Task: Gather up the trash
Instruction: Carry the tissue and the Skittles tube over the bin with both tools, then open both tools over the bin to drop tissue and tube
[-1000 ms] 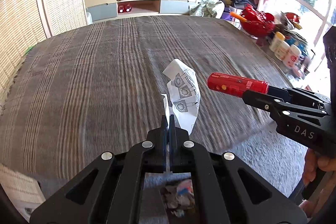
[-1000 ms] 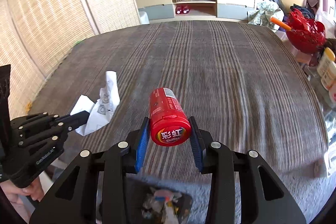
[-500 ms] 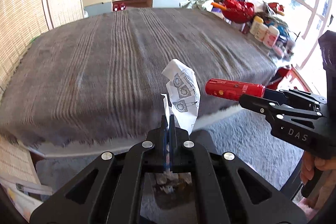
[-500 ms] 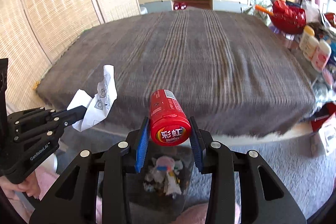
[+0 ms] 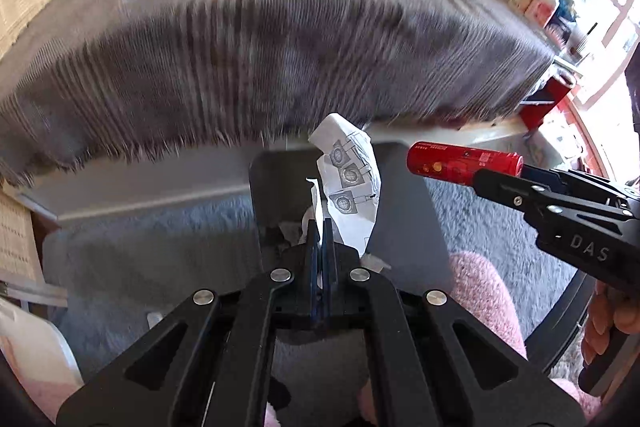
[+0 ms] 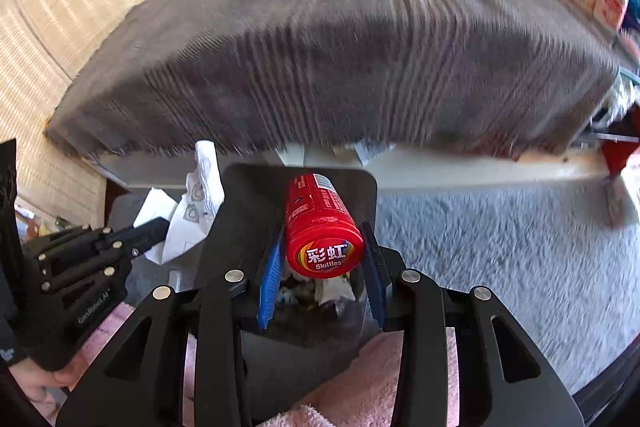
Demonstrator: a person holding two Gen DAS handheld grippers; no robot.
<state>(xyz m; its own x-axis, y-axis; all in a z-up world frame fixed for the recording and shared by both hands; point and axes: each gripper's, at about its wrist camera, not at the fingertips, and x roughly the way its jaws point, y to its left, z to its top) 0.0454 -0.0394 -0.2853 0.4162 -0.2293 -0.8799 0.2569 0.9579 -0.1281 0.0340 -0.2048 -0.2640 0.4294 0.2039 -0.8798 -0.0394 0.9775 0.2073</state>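
Crumpled printed paper (image 5: 352,183), pinched at its lower edge by the fully closed left gripper (image 5: 320,231), rises toward 12 o'clock above the dark trash bin (image 5: 408,227). At 3 o'clock, the red Skittles tube (image 6: 320,227) is clamped between the partly spread blue pads (image 6: 270,279) of the right gripper (image 6: 322,267), also over the bin. The grey striped blanket (image 5: 260,47) lies beyond at 12 o'clock.

Black tongs (image 6: 322,259) with silver screws, blue pads (image 6: 270,281).
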